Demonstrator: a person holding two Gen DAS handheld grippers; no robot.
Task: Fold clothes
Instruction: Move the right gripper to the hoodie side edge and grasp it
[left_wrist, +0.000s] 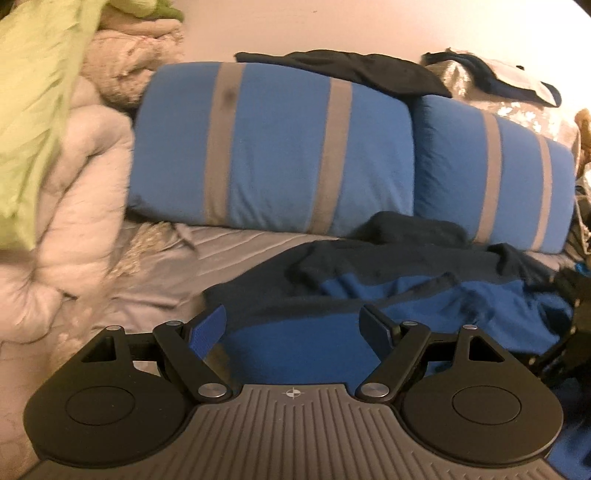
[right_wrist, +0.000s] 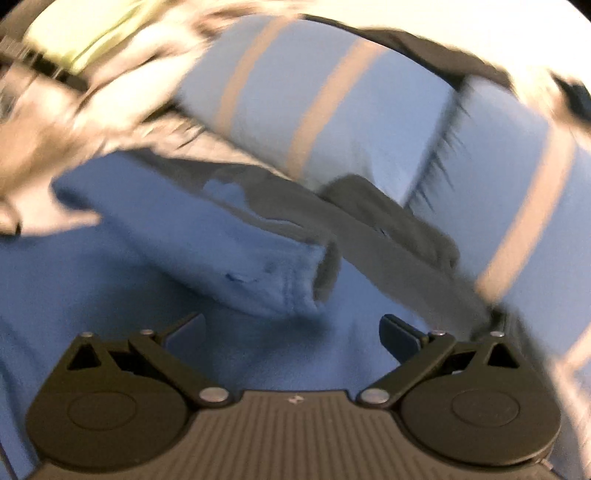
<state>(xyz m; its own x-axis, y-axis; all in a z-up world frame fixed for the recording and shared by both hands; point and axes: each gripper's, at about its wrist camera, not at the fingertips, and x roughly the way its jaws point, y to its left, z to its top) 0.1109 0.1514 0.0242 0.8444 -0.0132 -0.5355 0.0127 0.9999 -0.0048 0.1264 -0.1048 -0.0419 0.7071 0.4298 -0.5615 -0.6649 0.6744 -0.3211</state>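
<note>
A blue garment with dark navy parts lies crumpled on the grey bed sheet in front of the pillows. My left gripper hangs just above its near edge, jaws wide apart, nothing between them. In the blurred right wrist view the same blue garment fills the lower half, with a sleeve cuff lying across it. My right gripper is open over the blue cloth, holding nothing. Part of that right gripper shows as a black shape at the right edge of the left wrist view.
Two blue pillows with grey stripes lean against the wall. A dark garment lies on top of them. A pale bunched duvet and a green cloth fill the left side. More clothes sit at the back right.
</note>
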